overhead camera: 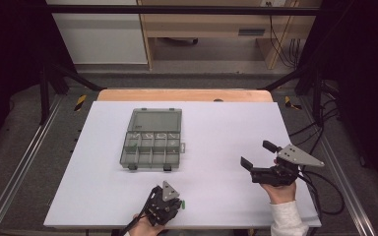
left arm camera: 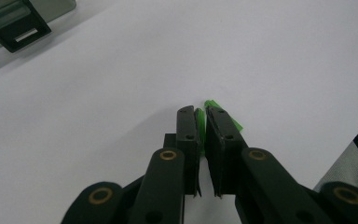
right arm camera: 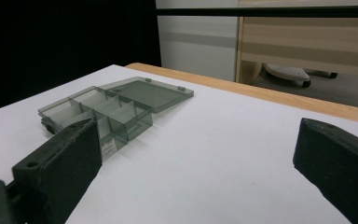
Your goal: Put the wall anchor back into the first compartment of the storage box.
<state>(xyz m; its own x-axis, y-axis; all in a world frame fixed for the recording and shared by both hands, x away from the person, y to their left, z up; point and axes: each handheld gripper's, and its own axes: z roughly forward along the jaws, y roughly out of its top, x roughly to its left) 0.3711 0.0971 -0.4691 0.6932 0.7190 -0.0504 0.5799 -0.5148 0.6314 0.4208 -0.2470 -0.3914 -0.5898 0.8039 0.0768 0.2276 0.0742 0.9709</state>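
A small green plastic piece (left arm camera: 235, 124) lies on the white board, pinched between the two black jaws of my left gripper (left arm camera: 204, 113); its tip sticks out past the right jaw. From above, the left gripper (overhead camera: 178, 203) sits at the board's near edge with the green piece (overhead camera: 183, 203) at its tip. An open grey compartment box (overhead camera: 151, 143) lies beyond it, lid folded back. My right gripper (overhead camera: 258, 155) hovers to the right with its jaws wide apart and nothing between them. Its own camera looks between those jaws (right arm camera: 198, 140) towards the box (right arm camera: 116, 105).
The white board (overhead camera: 226, 123) covers a wooden table whose far edge (overhead camera: 184, 94) shows behind it. A black latch of the box (left arm camera: 16, 29) shows at the top left in the left gripper view. Black frame bars and cables run along both sides.
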